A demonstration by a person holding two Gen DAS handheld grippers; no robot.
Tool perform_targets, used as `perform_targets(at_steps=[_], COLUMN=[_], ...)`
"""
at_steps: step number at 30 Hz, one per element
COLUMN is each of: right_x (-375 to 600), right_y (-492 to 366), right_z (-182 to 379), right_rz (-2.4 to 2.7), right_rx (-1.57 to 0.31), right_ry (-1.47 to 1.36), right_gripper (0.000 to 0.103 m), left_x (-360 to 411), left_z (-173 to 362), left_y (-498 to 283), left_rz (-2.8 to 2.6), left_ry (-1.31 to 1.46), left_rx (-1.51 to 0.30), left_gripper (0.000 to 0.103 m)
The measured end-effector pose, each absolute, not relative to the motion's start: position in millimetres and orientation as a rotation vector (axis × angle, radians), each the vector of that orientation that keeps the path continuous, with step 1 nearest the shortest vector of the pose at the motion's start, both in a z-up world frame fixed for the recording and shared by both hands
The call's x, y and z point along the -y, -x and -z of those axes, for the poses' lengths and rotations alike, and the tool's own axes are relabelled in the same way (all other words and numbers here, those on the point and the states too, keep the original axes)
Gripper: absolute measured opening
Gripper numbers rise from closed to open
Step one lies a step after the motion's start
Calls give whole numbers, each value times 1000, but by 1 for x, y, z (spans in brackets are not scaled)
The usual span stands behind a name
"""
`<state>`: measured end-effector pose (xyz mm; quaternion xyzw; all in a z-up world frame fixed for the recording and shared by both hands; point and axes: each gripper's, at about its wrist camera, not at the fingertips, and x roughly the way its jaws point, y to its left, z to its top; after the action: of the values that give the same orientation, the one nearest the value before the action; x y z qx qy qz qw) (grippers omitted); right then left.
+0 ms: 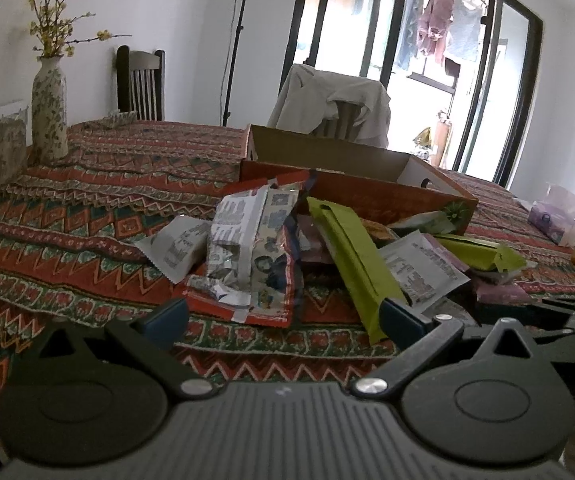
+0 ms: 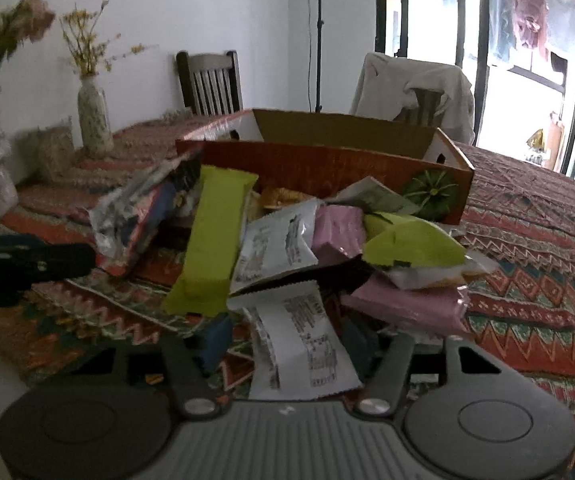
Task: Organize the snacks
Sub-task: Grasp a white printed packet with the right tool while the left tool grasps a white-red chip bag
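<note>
- Left gripper [image 1: 283, 316], left wrist view: spread wide, holding nothing, low at centre frame just short of the snack heap; probably parked there, ready for its own pick.
- Ahead of it, mid-frame: red-and-white packet [image 1: 247, 260] and long green packet [image 1: 351, 260] lying crosswise on other snacks on the cloth-covered bench [image 1: 87, 220]; dumped loose, so overlapping and tilted.
- Behind the heap, centre right: open cardboard box [image 1: 367, 196], empty as far as can be seen; likely the place the snacks are meant for.
- Right gripper [image 2: 287, 344], right wrist view: at middling width, astride a white printed packet [image 2: 303, 344] at lower centre; left pad [image 2: 215, 340] seemingly just clear of it, so no firm grip judged yet.
- Chosen, most likely, as the nearest top piece, free of the pink packet [image 2: 403, 304] beside it.
- Box [image 2: 327, 168] straight beyond, upper centre.
</note>
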<state>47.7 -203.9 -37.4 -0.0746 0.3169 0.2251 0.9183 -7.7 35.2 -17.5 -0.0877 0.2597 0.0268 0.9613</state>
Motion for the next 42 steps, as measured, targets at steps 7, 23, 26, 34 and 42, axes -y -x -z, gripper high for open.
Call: perform_targets(at_steps=[7,23,26,34,42], right_x=[196,211,215,231,240], right_y=[-62,-34,-26,-17,-33], right_z=[48,28,20,-5,-14], right_rz=[-460,-442,-435,-397,-351], right_rx=[-688,-556,-511,-395,-362], right_ry=[158,137,139,110,89], right_gripper=[51,40,40,40,40], left_x=[-43,-40,-40,-46,-55], left_z=[19,14,13,6,1], left_y=[8,16,19,14,-14], left_rz=[-71,-68,-71,-107,-152], left_ry=[198,198,199,204,205], left_rx=[-531,-517,-512,-501,-506], left_gripper=[103,103,103,103,103])
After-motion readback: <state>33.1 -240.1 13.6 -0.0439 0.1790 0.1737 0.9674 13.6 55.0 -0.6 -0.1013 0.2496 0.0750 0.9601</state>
